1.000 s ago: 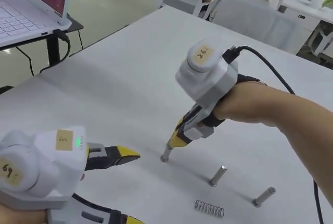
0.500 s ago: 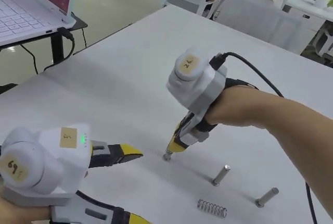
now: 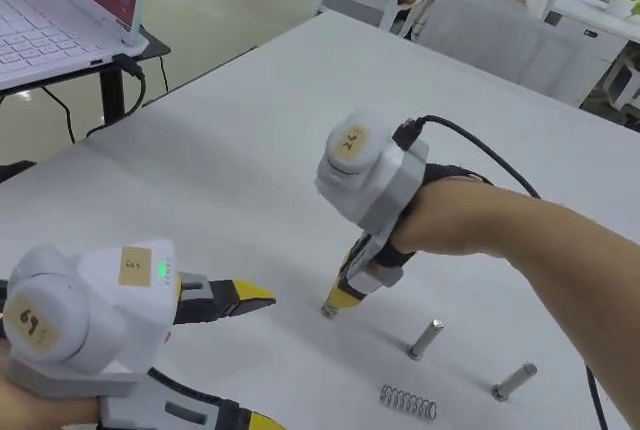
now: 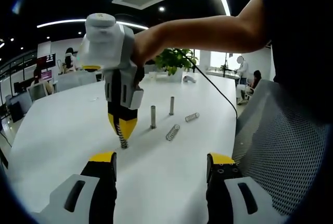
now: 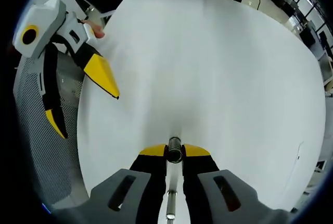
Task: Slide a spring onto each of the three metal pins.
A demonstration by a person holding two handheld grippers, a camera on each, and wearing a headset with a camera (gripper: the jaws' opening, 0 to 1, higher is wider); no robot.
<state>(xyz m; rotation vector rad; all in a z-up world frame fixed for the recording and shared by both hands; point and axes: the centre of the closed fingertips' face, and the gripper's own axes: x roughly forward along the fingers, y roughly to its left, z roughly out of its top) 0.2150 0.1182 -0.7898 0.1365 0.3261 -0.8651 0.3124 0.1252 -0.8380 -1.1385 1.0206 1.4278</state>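
Right gripper (image 5: 175,150), low centre, jaws clamped on spring (image 5: 175,155) around pin (image 5: 169,200); left gripper (image 4: 161,162) jaws apart; spring likely light, compliant: hold mid-coil, gently.

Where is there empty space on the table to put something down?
The big bare stretch of table beyond the right gripper, out to the far edge, is free. So is the patch between the left gripper and the laptop side. It is crowded near the two bare pins, the loose spring and the held spring.
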